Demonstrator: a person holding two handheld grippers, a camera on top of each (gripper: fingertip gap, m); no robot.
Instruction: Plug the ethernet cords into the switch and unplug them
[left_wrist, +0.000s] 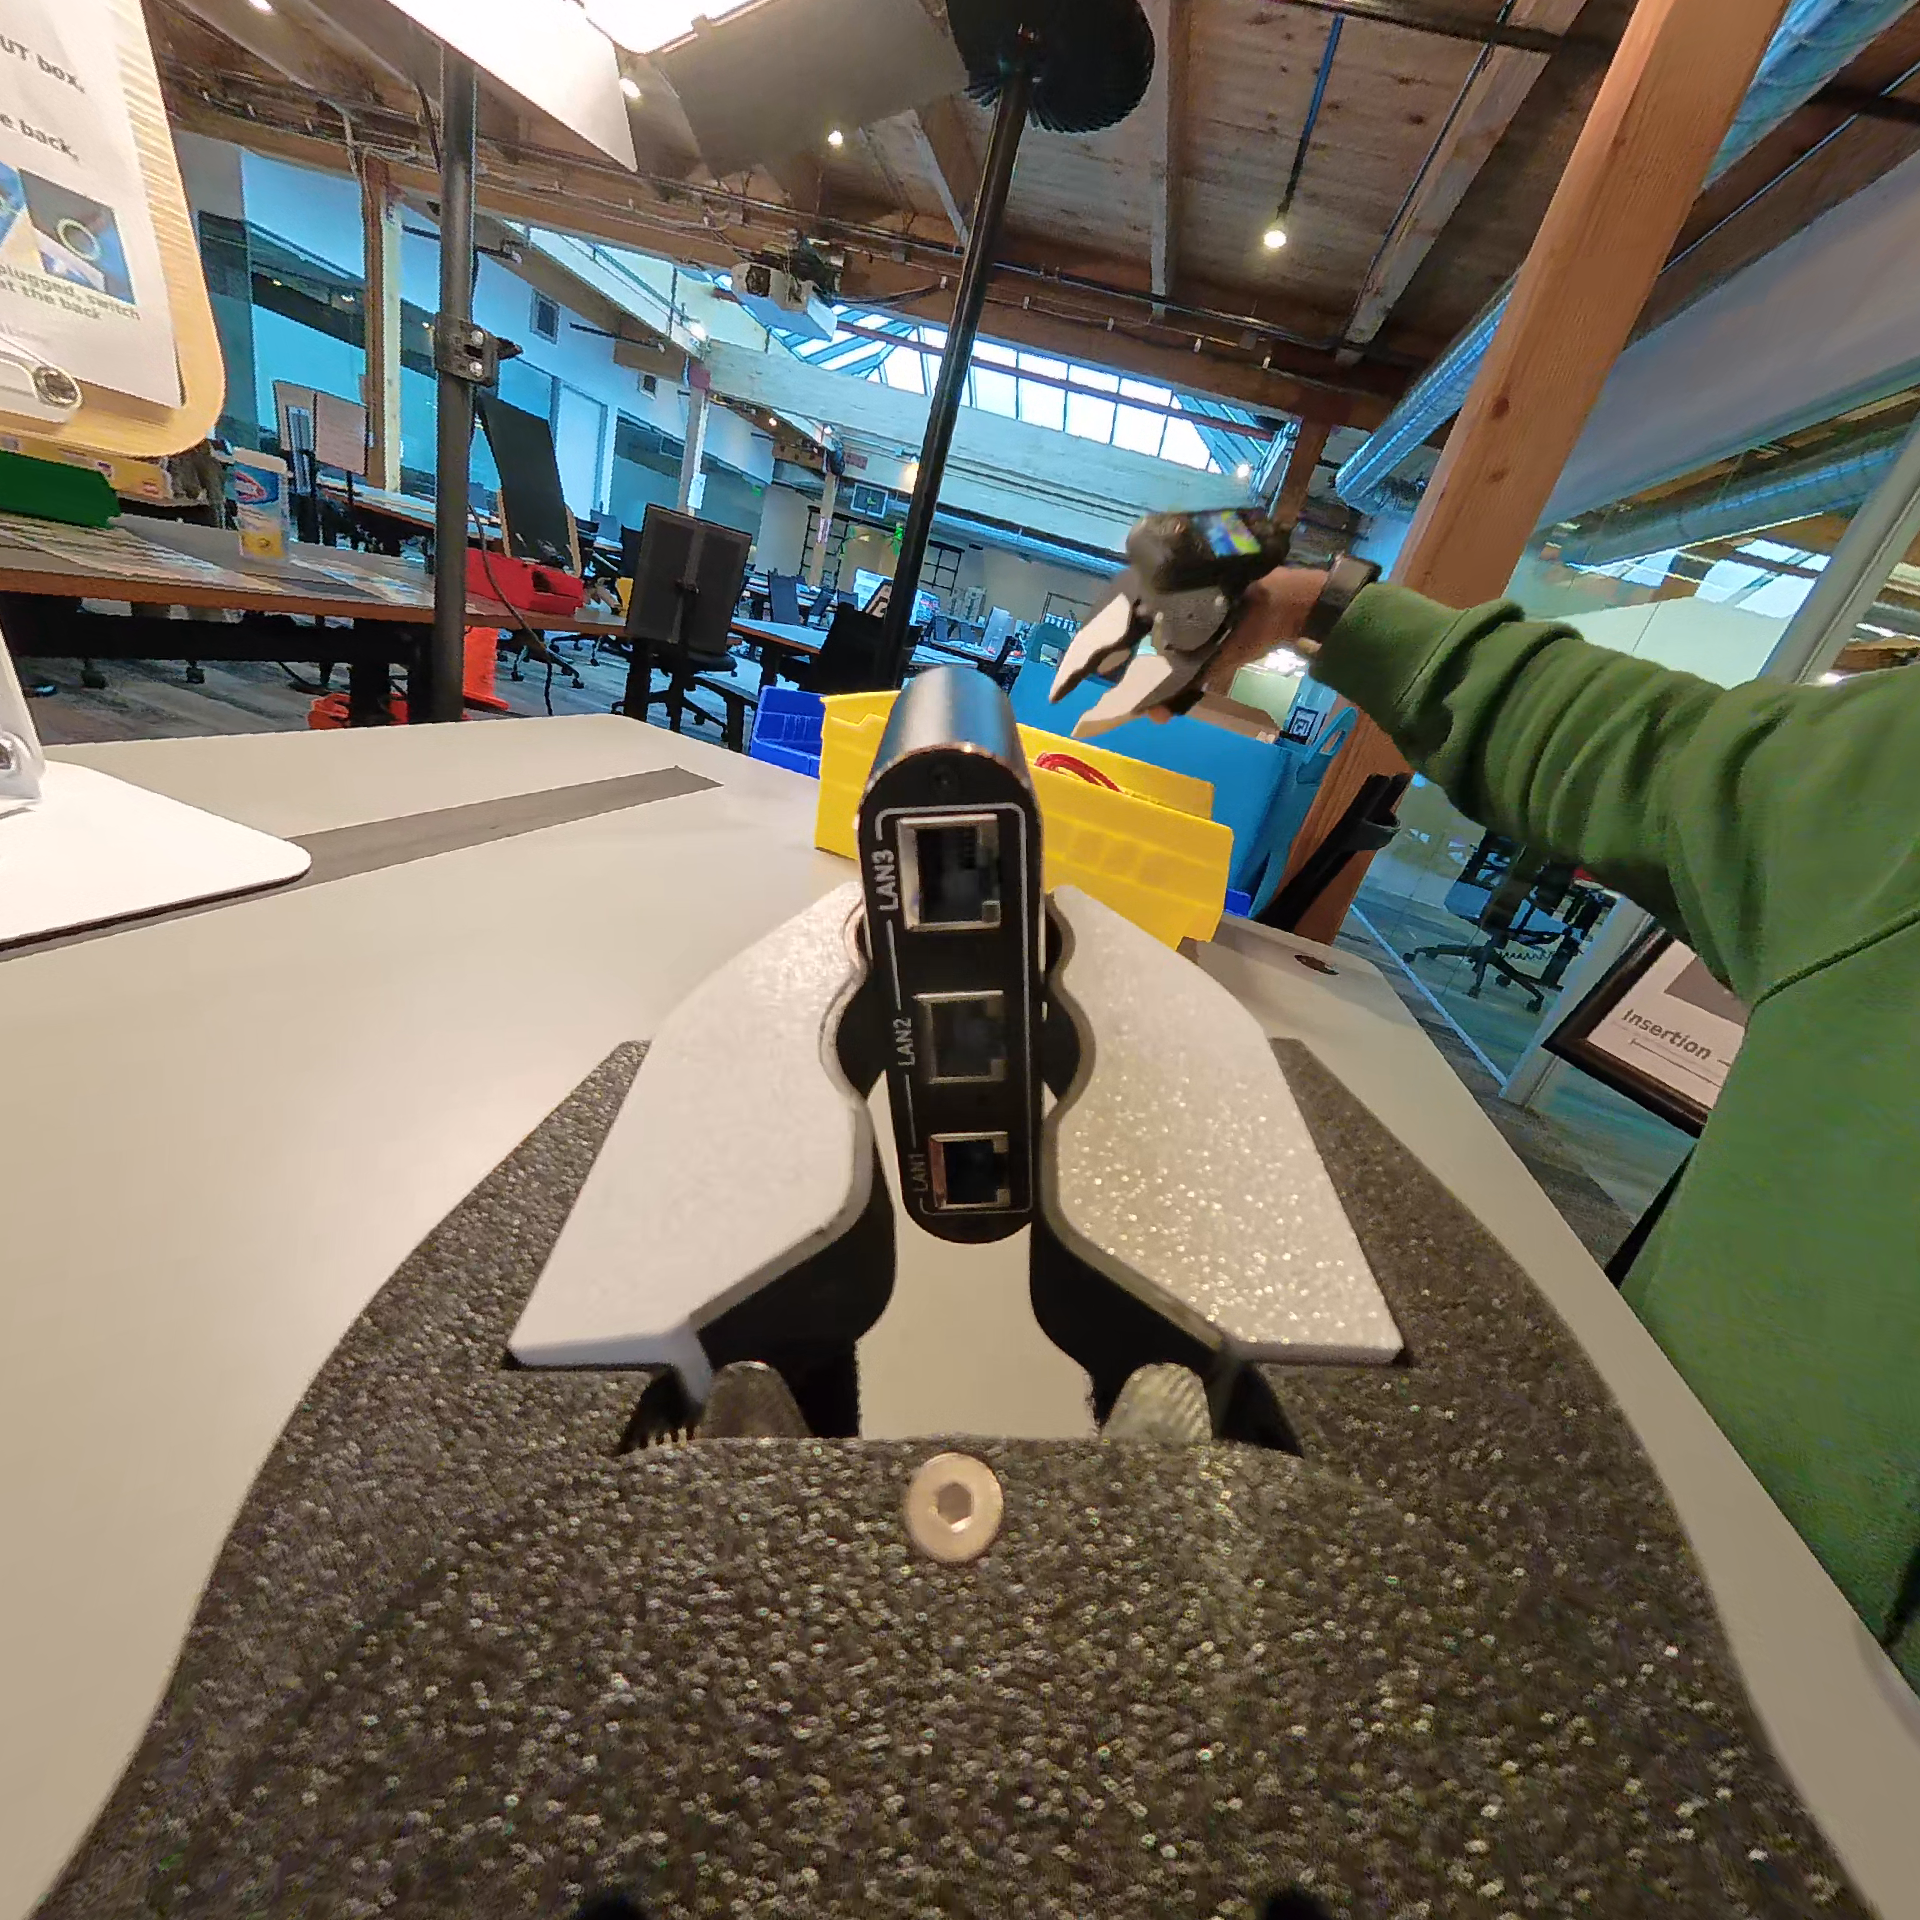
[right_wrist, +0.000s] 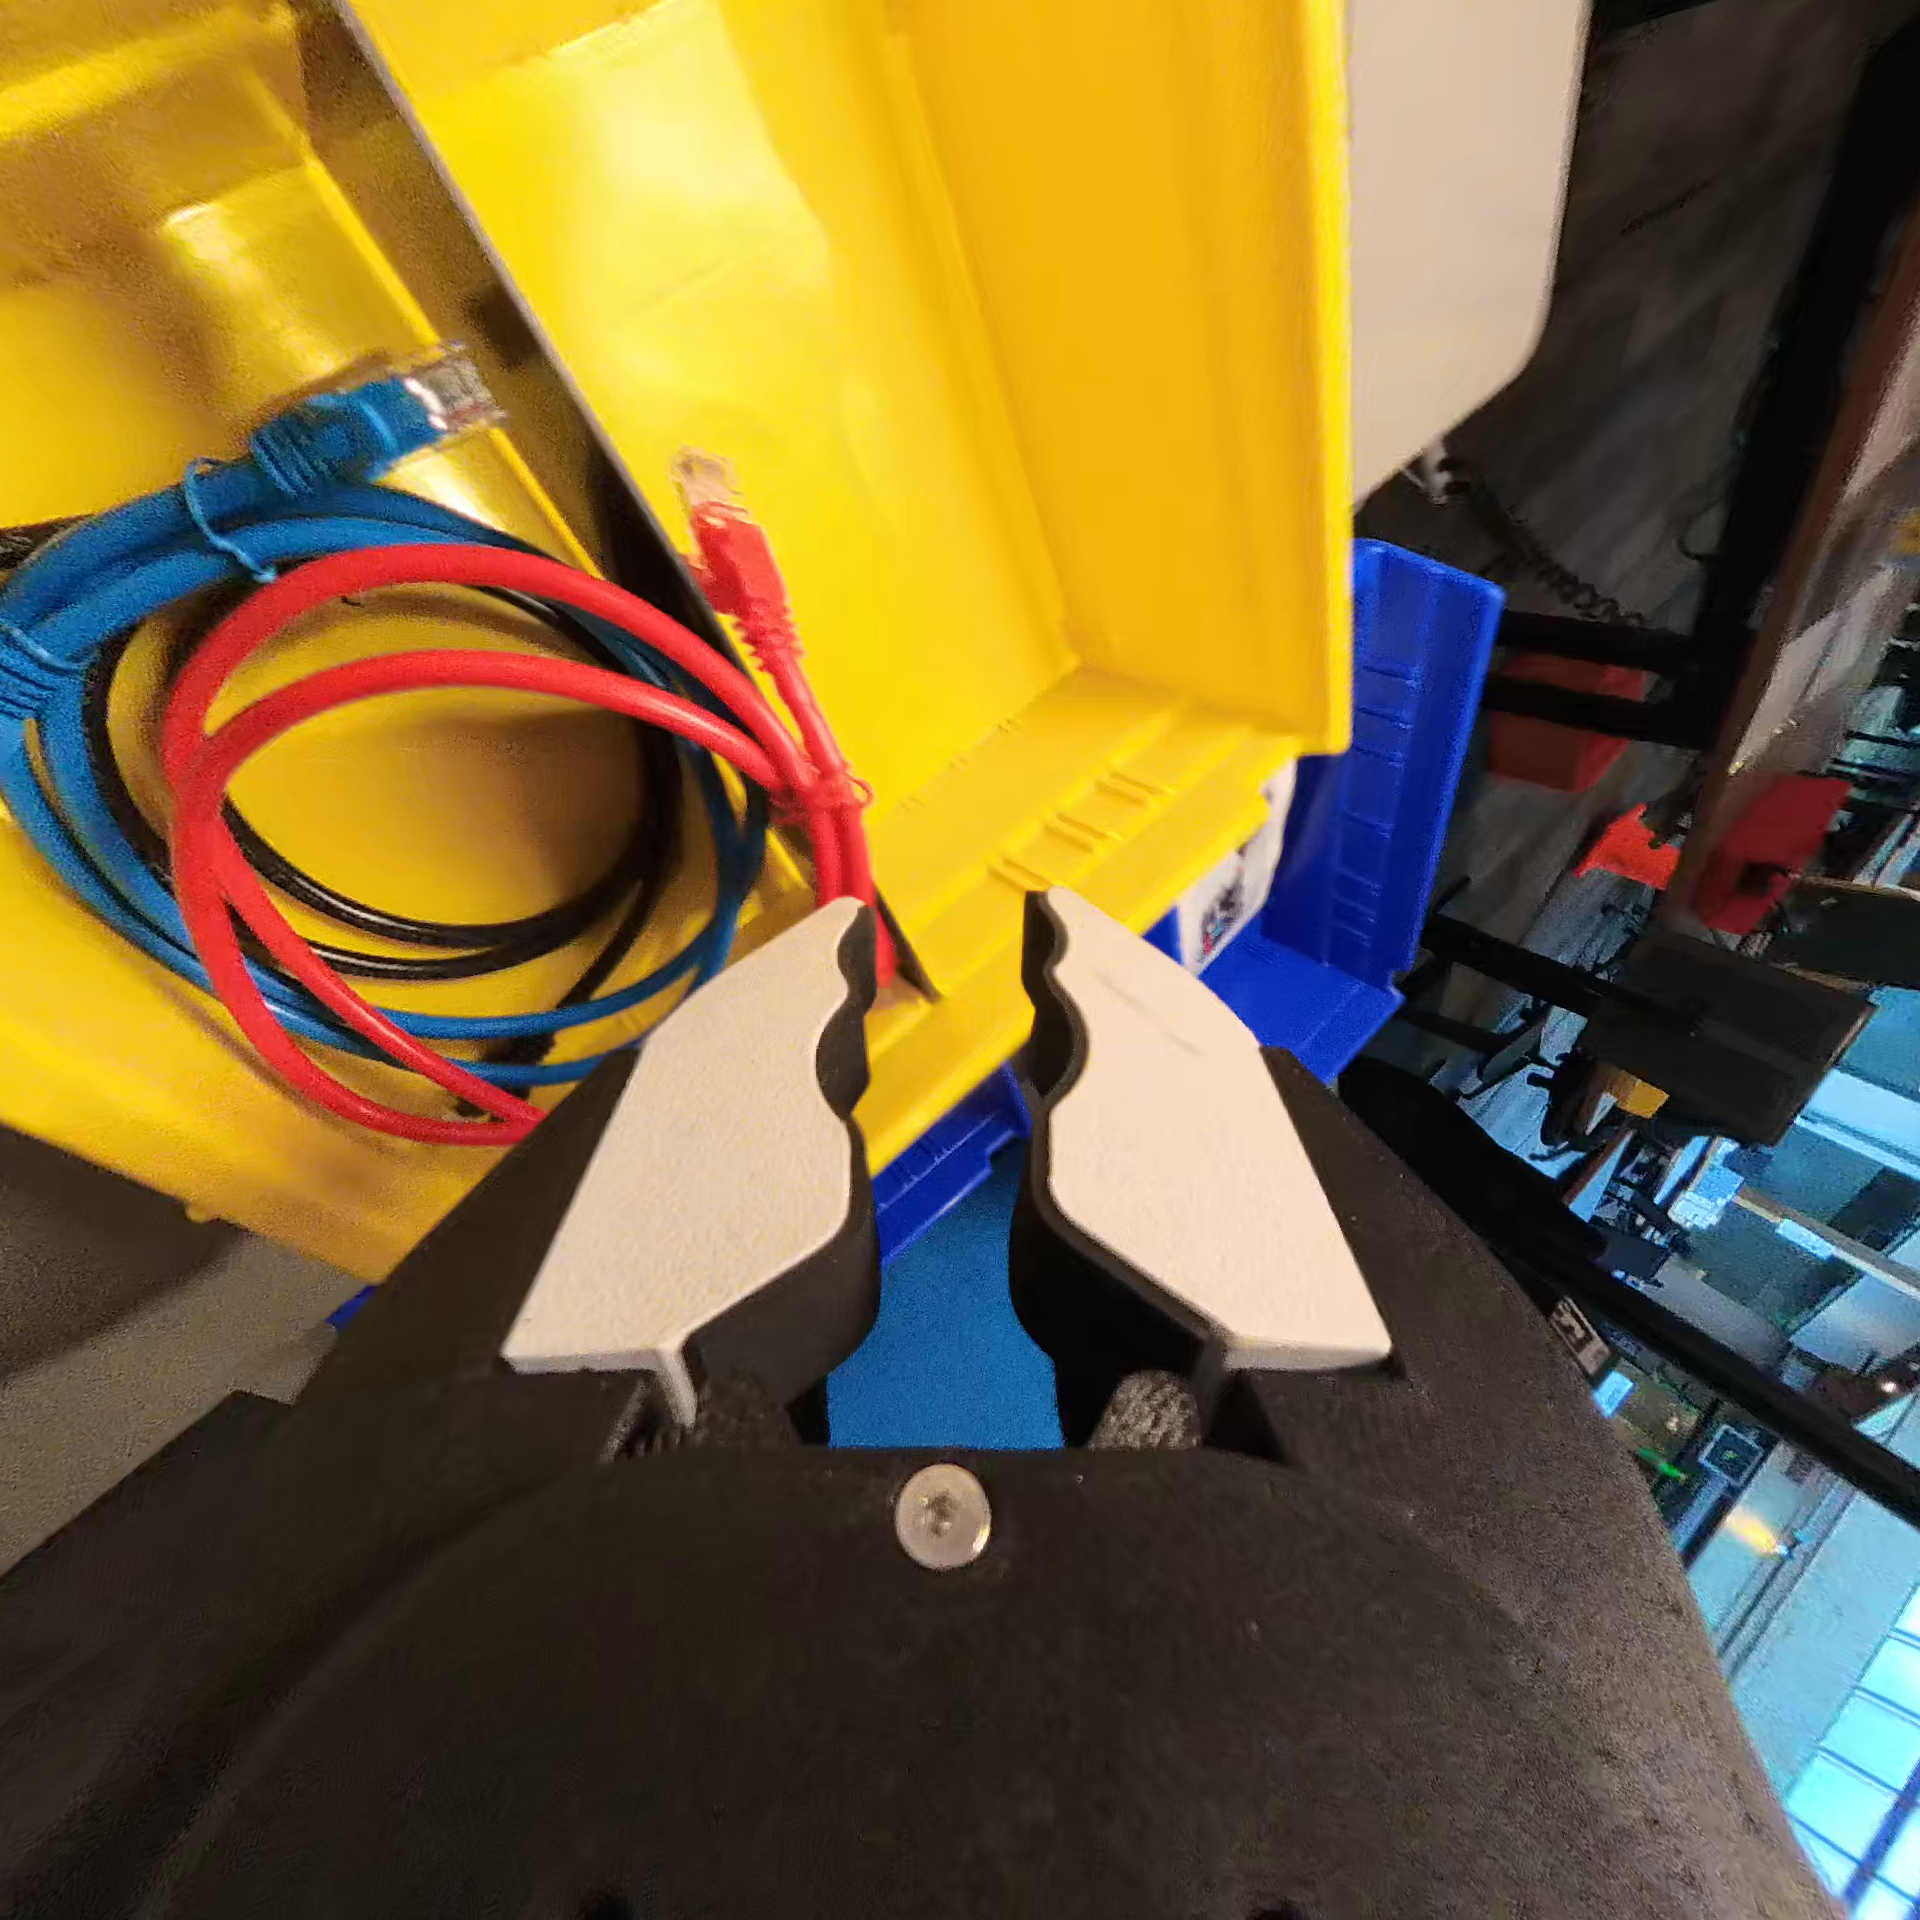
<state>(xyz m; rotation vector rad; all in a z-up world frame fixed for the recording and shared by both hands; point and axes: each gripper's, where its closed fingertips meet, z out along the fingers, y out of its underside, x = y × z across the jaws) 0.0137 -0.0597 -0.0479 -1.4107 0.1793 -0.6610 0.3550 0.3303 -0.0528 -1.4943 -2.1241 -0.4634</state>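
Between my left gripper's (left_wrist: 961, 997) pale, grainy fingers (left_wrist: 748, 1122) sits the switch (left_wrist: 954, 966), a slim black metal bar with rounded ends and a smooth satin finish. I clamp it by its long sides, so it stands on end above the grey table (left_wrist: 260, 1039). Three square ports stack down its face toward me, each ringed in bright metal and joined by thin white lines; all three are bare. Black scalloped pads line my fingers where they press its flanks.

At two o'clock from the switch, my right gripper (left_wrist: 1091, 686) hangs above the yellow bin (left_wrist: 1122, 842), carried on a green sleeve (left_wrist: 1621, 790).

From the right wrist, that gripper (right_wrist: 945, 925) has its jaws parted a modest way and grasping nothing, tips just over the bin's (right_wrist: 935, 416) glossy moulded plastic wall. At nine to ten o'clock from the tips, the cords lie coiled in the bin: a red ethernet cord (right_wrist: 416, 665) in thin smooth loops, with a ribbed red boot and clear plug pointing to twelve; a thicker blue ethernet cord (right_wrist: 125, 582), tied, its clear plug at eleven; and a thin black cord (right_wrist: 436, 925) threaded beneath them. A blue bin (right_wrist: 1382, 727) stands just beyond the yellow one at two o'clock.
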